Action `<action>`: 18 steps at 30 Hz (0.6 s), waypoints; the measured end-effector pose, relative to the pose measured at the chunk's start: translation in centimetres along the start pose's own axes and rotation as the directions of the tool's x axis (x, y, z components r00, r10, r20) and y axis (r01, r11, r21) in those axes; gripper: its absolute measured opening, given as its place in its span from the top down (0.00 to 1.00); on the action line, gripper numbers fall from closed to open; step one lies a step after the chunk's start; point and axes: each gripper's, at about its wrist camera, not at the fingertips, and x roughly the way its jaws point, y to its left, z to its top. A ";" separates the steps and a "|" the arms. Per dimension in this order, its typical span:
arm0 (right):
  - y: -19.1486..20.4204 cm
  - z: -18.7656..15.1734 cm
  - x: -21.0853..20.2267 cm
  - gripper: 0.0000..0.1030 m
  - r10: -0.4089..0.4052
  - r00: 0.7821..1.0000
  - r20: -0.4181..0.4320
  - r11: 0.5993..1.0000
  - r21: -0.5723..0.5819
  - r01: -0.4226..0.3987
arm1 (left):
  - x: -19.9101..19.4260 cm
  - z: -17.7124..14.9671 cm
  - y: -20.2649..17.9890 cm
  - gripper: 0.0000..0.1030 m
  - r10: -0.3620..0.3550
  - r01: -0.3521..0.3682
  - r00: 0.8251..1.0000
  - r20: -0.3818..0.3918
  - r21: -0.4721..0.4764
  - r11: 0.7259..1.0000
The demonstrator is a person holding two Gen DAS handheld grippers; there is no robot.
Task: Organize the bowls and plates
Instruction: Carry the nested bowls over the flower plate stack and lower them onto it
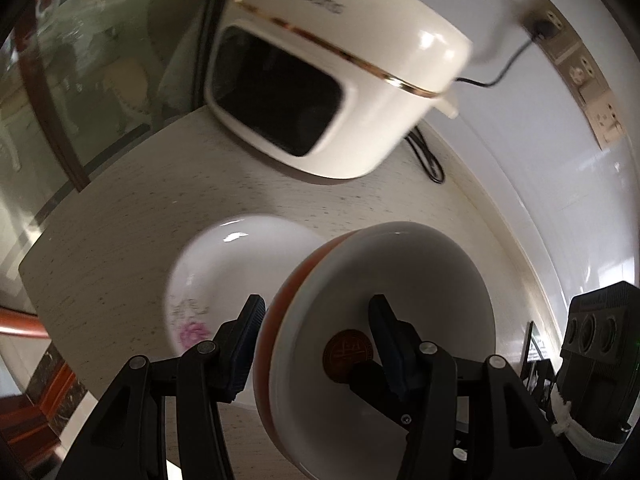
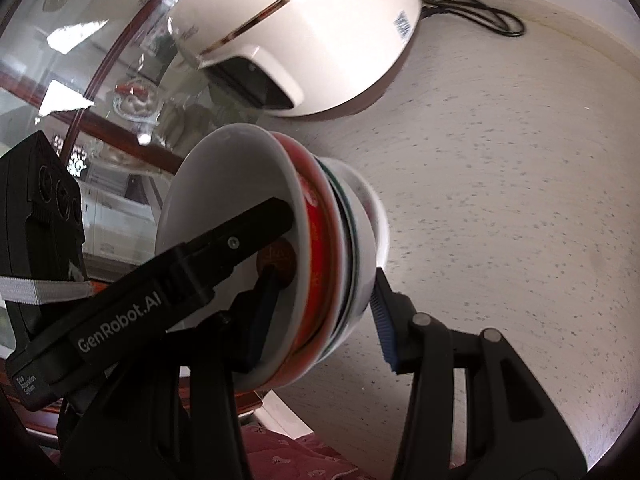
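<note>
A tilted stack of nested bowls (image 1: pixel 404 280) hangs over the speckled counter (image 1: pixel 120 220). The inner bowl is white with a brown seal (image 1: pixel 347 354) at its bottom, and an orange-red bowl is nested outside it. My left gripper (image 1: pixel 318 308) is shut on the stack's wall, one finger inside and one outside. A white bowl with a pink flower (image 1: pixel 200 280) shows just behind the outer finger and looks like the stack's outermost bowl. In the right wrist view, my right gripper (image 2: pixel 326 280) is shut on the same stack (image 2: pixel 320 220). The left gripper's finger (image 2: pixel 256 224) reaches into the bowl.
A white rice cooker with a gold band (image 1: pixel 320 92) (image 2: pixel 304 40) stands at the back of the counter (image 2: pixel 500 200), its black cord (image 2: pixel 480 12) running to wall sockets (image 1: pixel 580 76). A glass cabinet door (image 1: pixel 100 60) lies beyond the counter's left edge.
</note>
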 end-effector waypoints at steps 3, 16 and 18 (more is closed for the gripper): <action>0.8 0.2 1.1 0.52 0.002 1.000 -0.019 1.000 -0.018 -0.003 | 0.0 0.1 1.2 0.47 0.009 -0.009 1.000 0.002 -0.027 1.000; 2.9 1.1 4.8 0.52 -0.008 0.996 -0.086 0.999 -0.050 0.003 | 1.4 0.5 4.6 0.47 0.024 -0.024 1.000 -0.001 -0.098 0.995; 2.8 1.2 5.2 0.52 -0.014 0.996 -0.090 0.999 -0.050 0.010 | 1.9 0.5 4.9 0.47 0.017 -0.016 1.000 0.003 -0.098 0.995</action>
